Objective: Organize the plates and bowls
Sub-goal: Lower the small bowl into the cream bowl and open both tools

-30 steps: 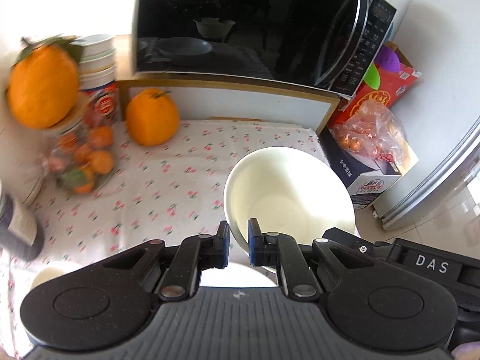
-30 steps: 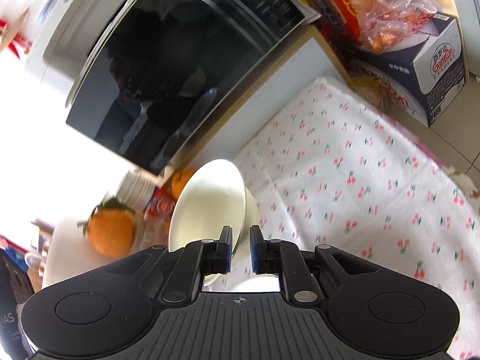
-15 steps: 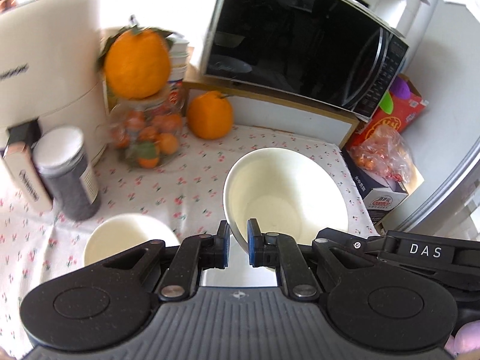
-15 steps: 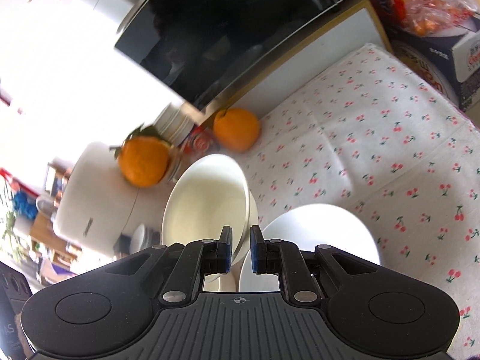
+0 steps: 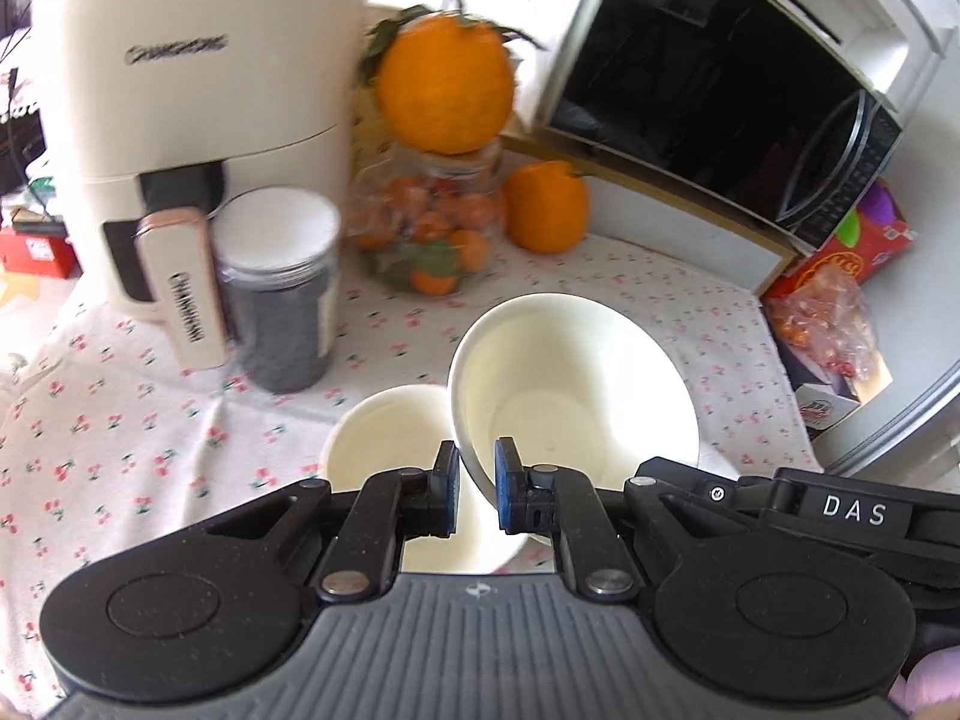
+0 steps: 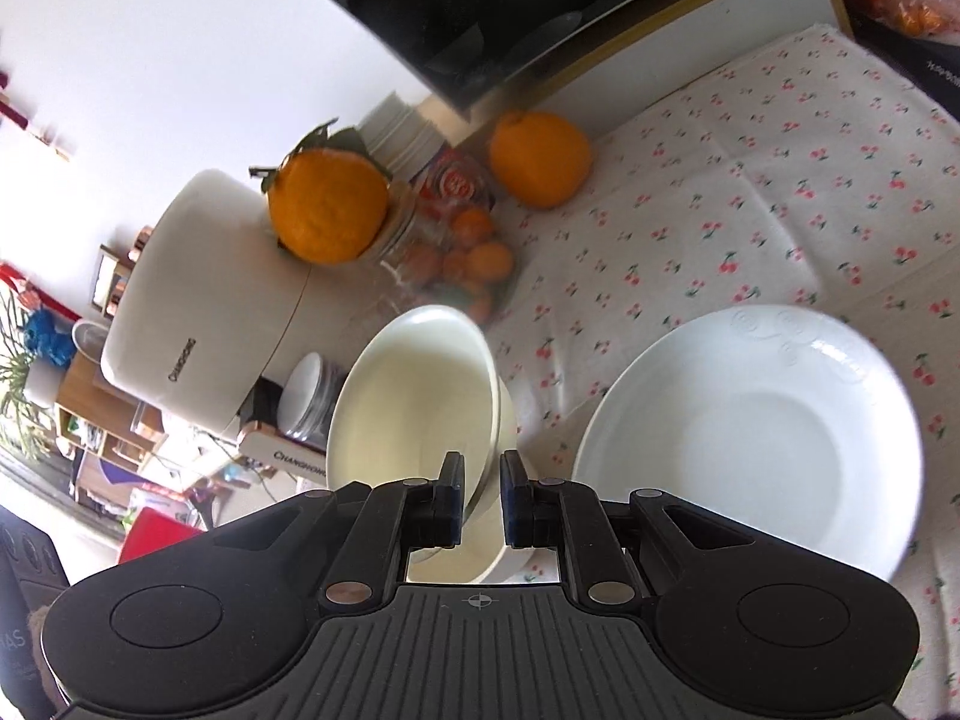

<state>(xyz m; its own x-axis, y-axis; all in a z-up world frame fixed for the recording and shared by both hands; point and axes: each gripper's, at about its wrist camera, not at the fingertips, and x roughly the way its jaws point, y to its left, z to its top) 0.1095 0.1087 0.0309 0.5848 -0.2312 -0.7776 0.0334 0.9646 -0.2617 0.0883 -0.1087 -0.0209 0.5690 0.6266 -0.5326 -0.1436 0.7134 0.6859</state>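
My left gripper (image 5: 476,487) is shut on the near rim of a cream bowl (image 5: 576,396) and holds it tilted above the cherry-print tablecloth. A smaller cream bowl (image 5: 384,438) sits on the cloth just left of it, partly under it. My right gripper (image 6: 482,499) is shut on the rim of the same cream bowl (image 6: 408,408), held on edge. A wide white plate (image 6: 750,444) lies on the cloth to its right. The other gripper's black body (image 5: 840,510) shows at the right of the left wrist view.
A cream air fryer (image 5: 180,120), a dark jar (image 5: 282,300) and a glass jar of small oranges (image 5: 432,240) topped by a big orange (image 5: 444,90) stand at the back. A loose orange (image 5: 546,207) and a microwave (image 5: 720,90) stand to the right.
Both grippers moved left with the bowl. The air fryer and dark jar came into view, the small bowl now lies under the held bowl, and the white plate shows larger on the right.
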